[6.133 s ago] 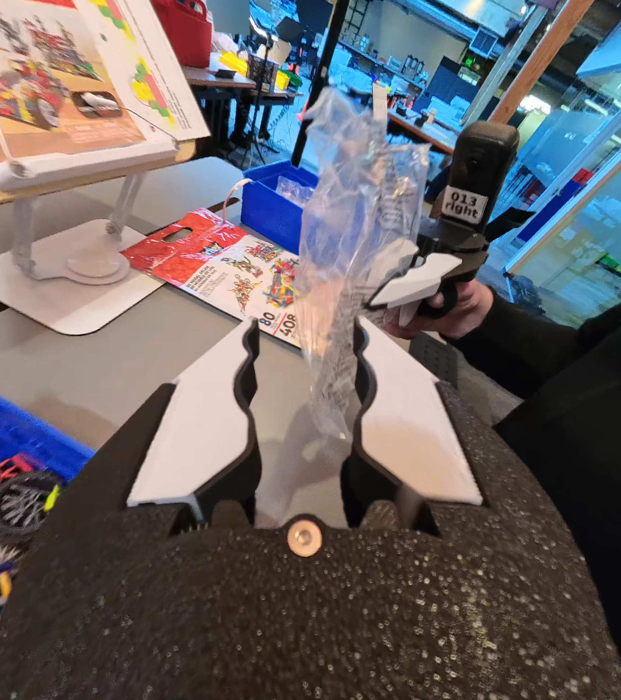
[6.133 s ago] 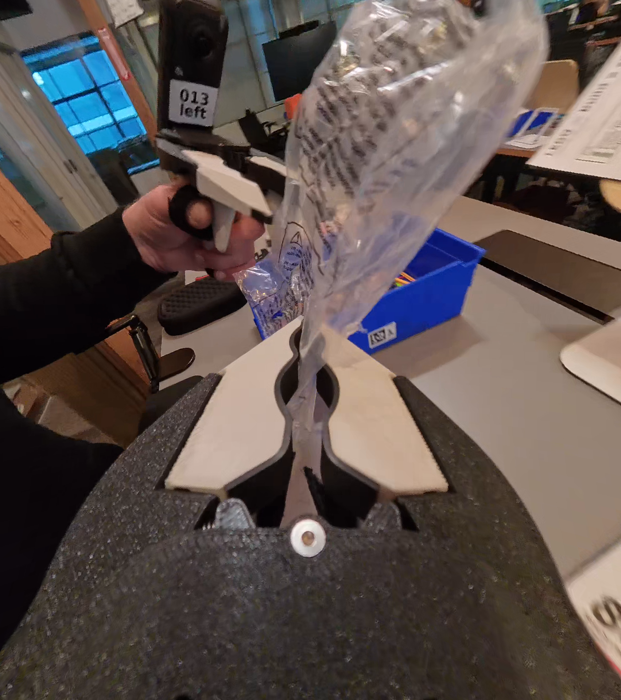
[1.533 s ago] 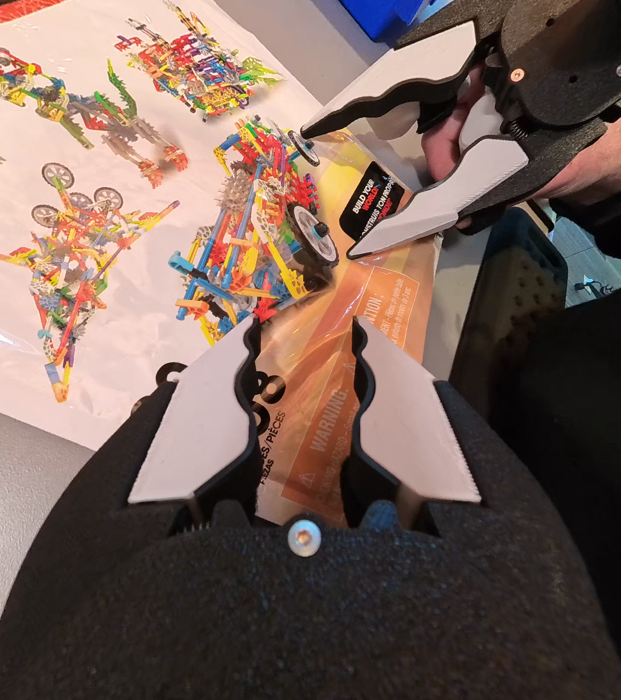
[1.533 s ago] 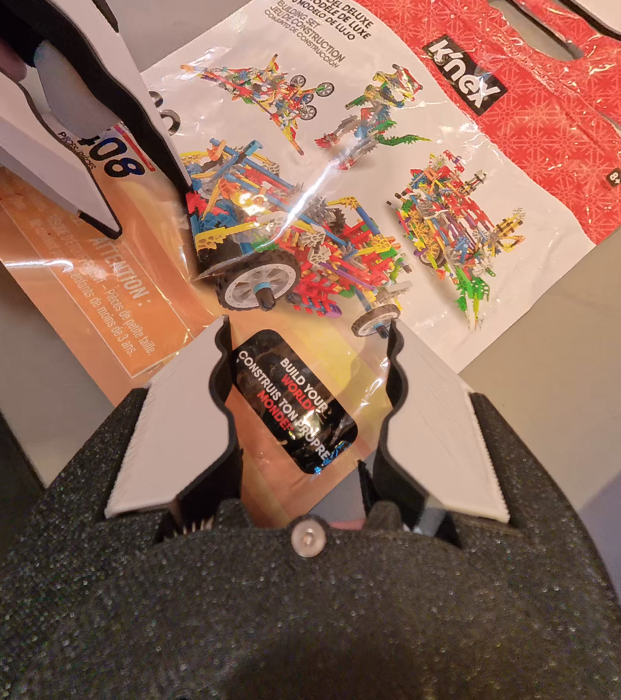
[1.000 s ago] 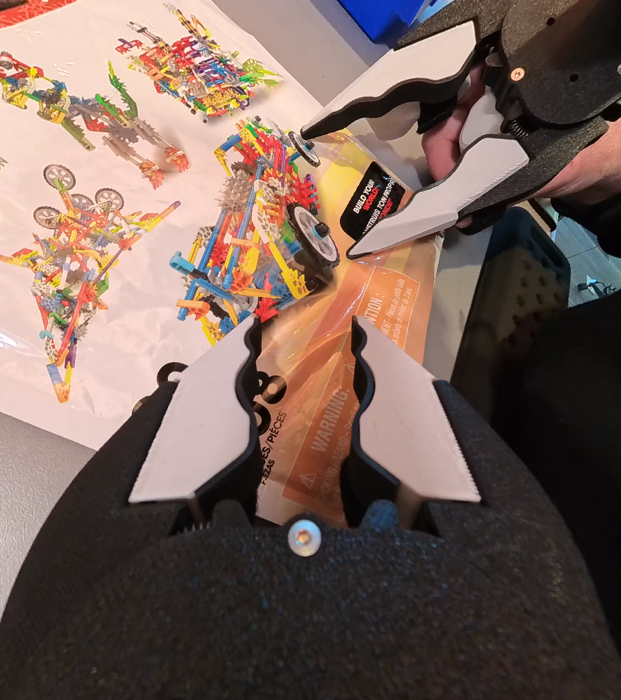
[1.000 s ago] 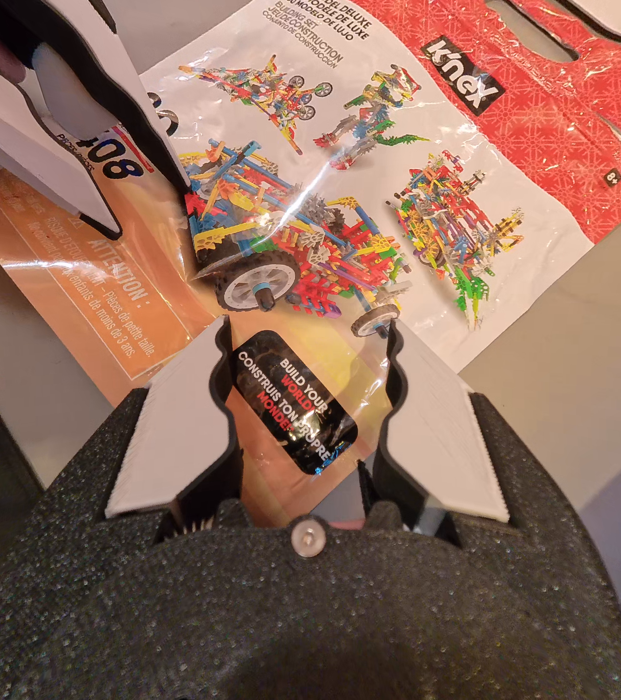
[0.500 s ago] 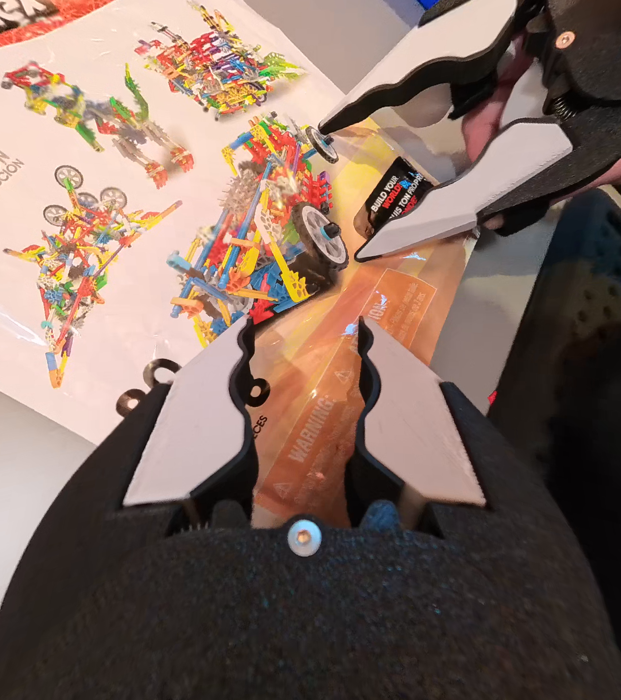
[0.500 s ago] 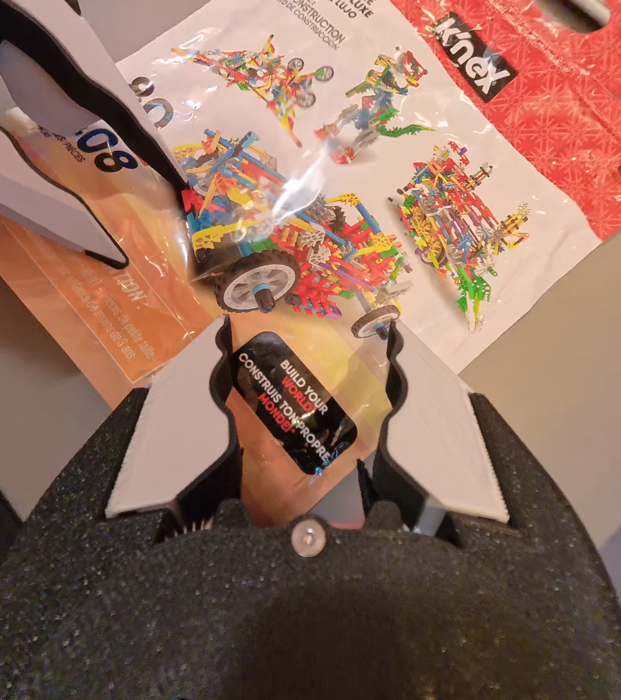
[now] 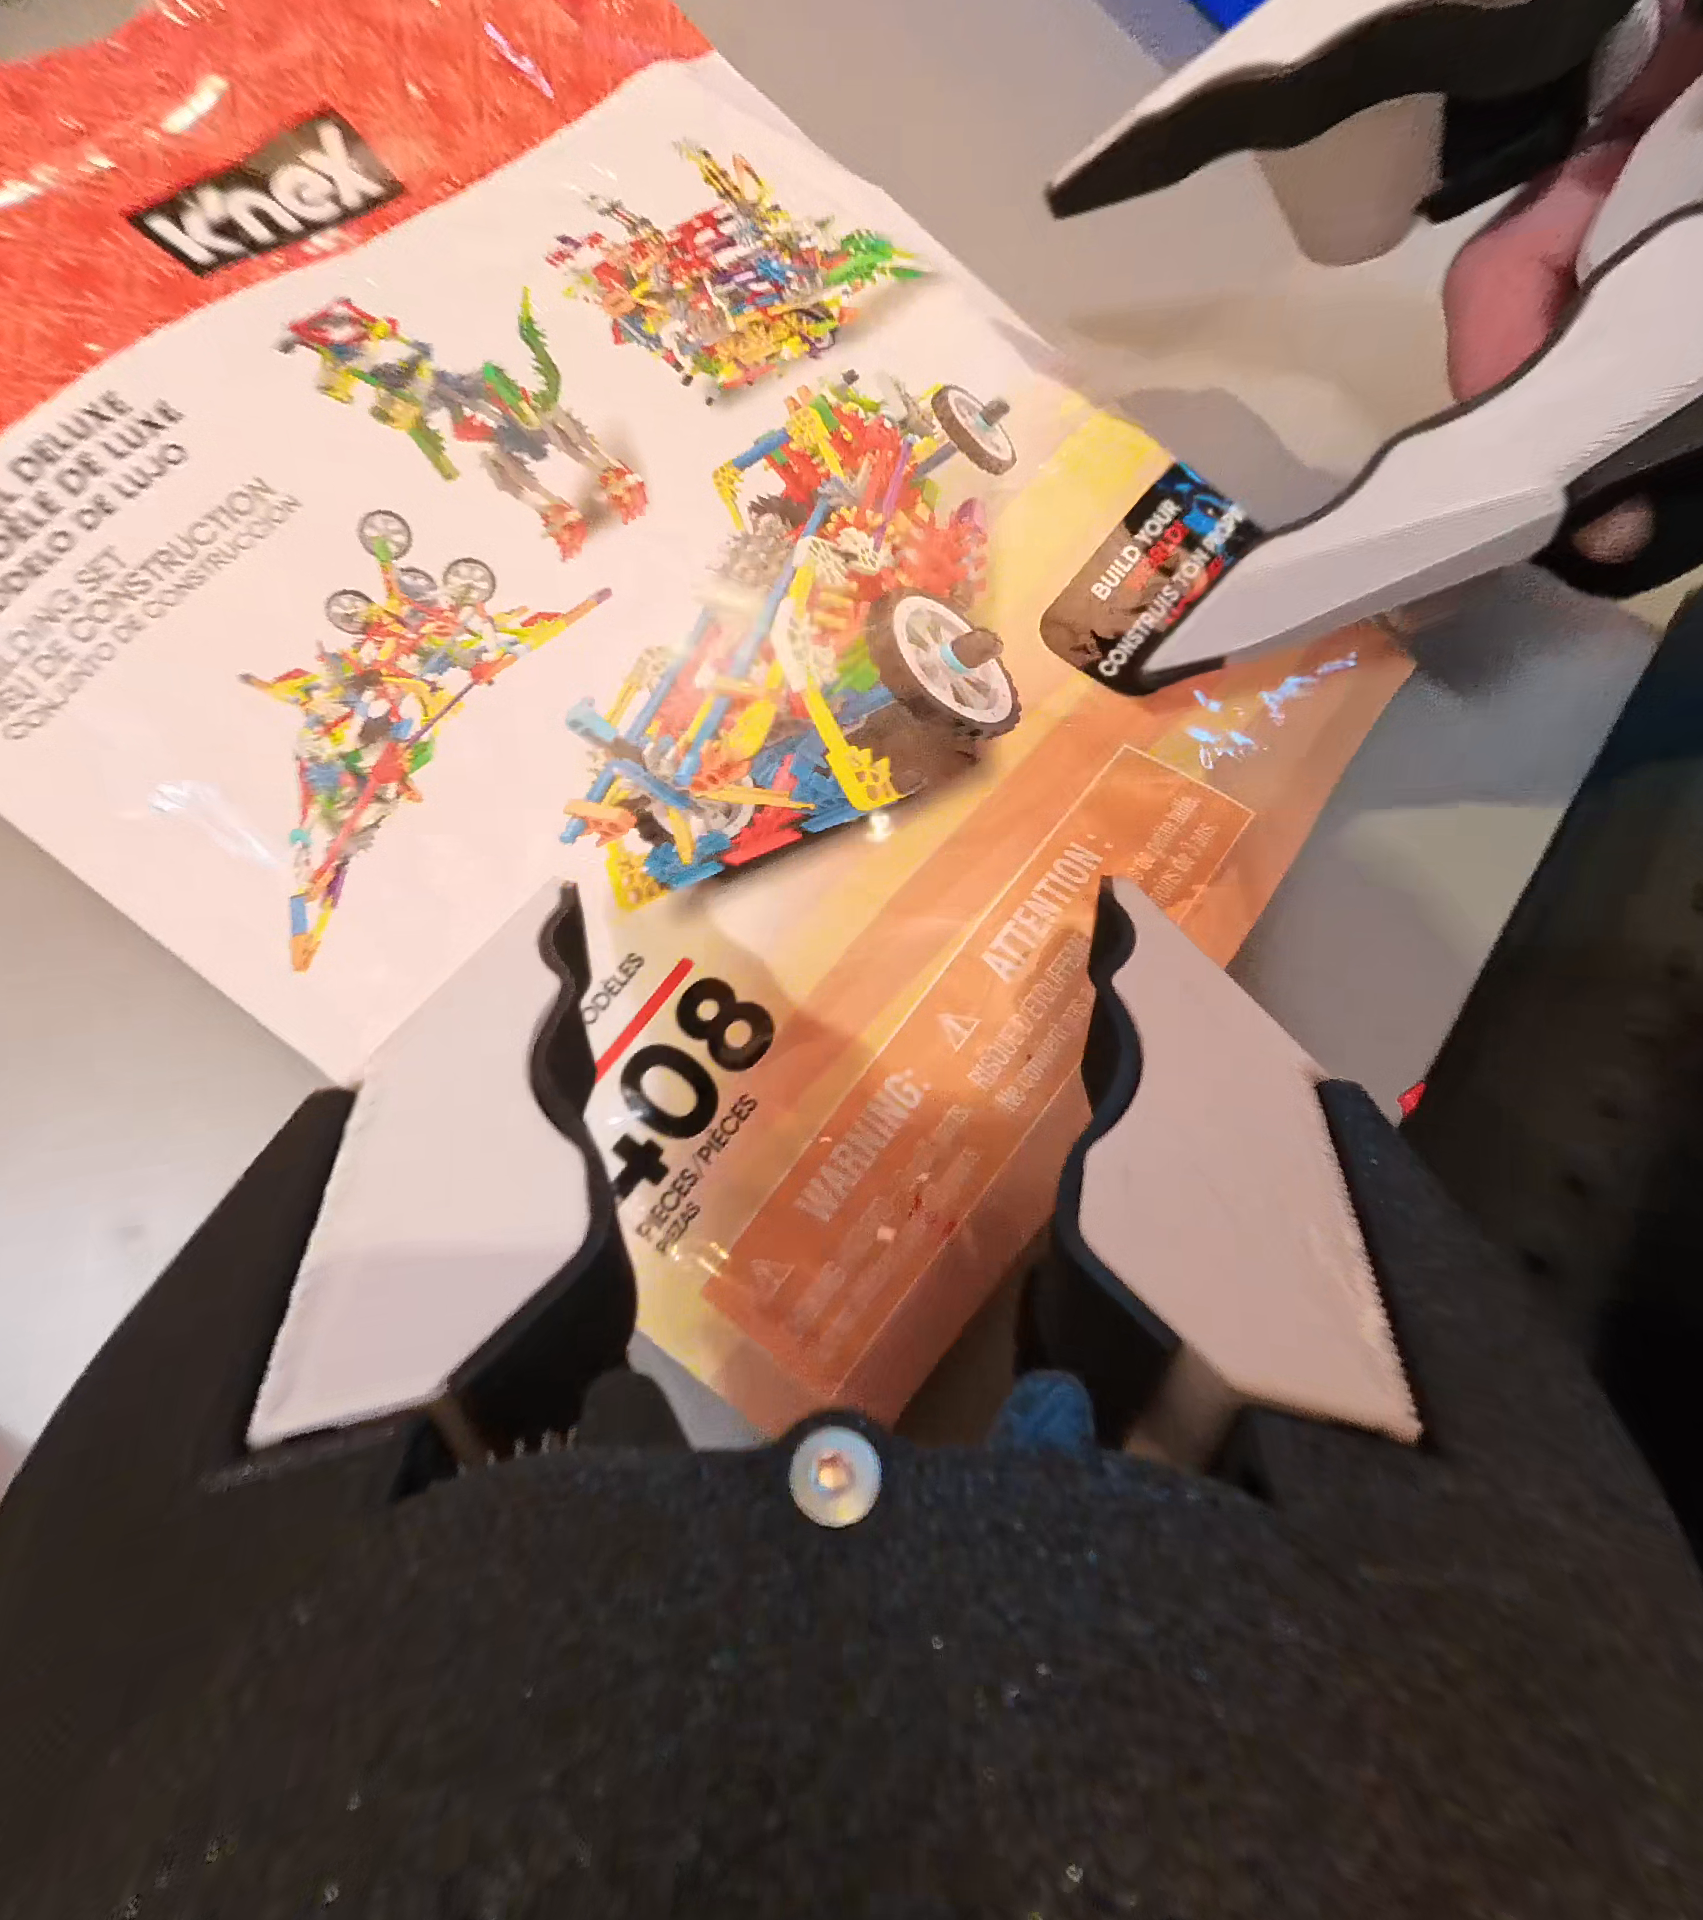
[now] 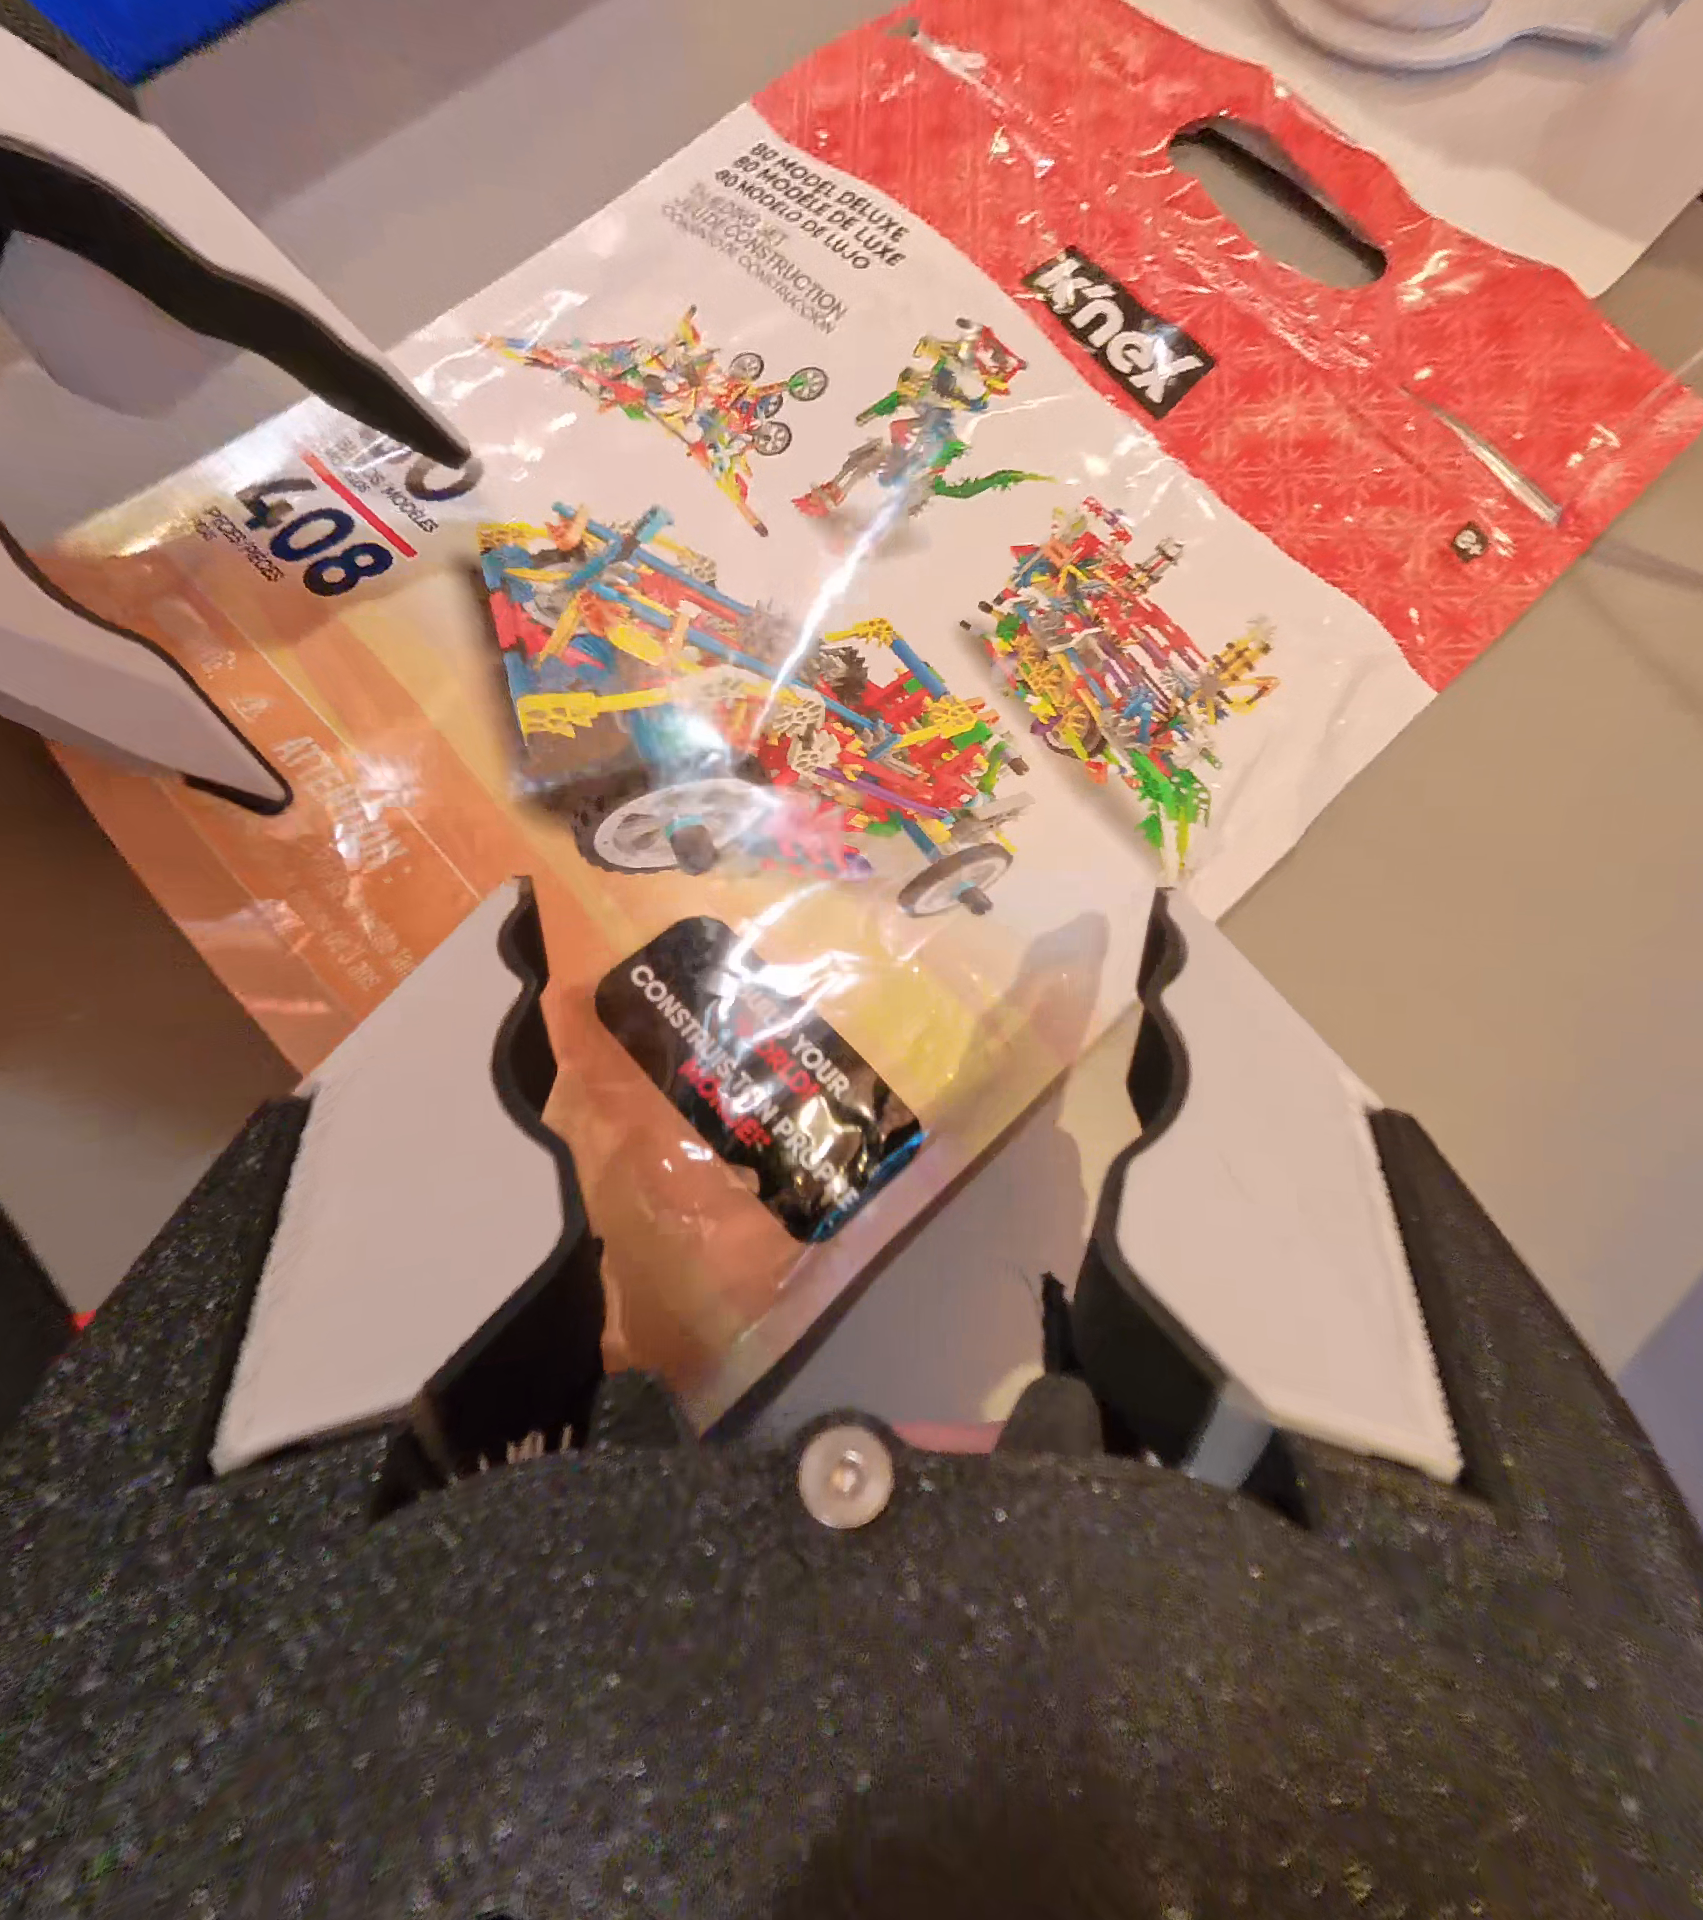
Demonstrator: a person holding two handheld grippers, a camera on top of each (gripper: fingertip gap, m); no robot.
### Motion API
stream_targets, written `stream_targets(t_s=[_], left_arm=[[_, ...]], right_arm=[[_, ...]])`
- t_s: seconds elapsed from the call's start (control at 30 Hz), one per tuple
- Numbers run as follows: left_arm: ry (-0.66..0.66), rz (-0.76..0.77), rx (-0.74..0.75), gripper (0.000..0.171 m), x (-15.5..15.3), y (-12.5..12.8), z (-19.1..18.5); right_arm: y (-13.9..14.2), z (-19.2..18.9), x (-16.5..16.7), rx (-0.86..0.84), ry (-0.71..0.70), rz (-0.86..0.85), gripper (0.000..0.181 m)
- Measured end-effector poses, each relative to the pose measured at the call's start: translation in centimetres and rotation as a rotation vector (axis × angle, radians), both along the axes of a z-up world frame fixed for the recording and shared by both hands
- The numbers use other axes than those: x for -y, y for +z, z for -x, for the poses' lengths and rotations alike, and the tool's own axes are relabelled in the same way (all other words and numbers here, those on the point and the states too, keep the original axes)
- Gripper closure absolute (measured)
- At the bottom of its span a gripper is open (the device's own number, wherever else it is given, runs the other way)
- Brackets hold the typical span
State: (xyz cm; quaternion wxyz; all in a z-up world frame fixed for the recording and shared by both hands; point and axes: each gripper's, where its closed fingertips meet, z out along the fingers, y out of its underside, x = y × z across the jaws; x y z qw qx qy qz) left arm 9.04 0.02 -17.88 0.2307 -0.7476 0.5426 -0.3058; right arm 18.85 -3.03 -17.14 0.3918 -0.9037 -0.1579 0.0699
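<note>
Grey tabletop [image 10: 1449, 1039] (smooth, matte)

Left claw [image 9: 831, 914] spread above toy bag [image 9: 535, 582].

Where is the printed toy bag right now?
The printed toy bag lies flat on the grey table, its orange end under both open grippers: left gripper, right gripper.

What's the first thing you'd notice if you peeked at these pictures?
A big flat plastic bag lies on the grey table, red at its far end with a handle hole, and printed with bright toy models. Two grippers hang over its near orange end: the left gripper and the right gripper, both with jaws wide open and nothing in them.
</note>
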Motion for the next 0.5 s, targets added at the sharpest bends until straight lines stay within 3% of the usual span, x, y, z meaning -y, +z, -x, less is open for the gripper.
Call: stream_targets(t_s=[0.27, 0.5], left_arm=[[0.136, -0.058, 0.024, 0.075, -1.6, 0.7, 2.1], [0.201, -0.034, 0.019, 0.067, -2.0, -1.7, 3.3]], right_arm=[[-1.4, -3.2, 2.4, -0.027, -0.081, 0.045, 0.052], [-3.3, -3.4, 2.6, -0.006, -0.092, 0.06, 0.044]])
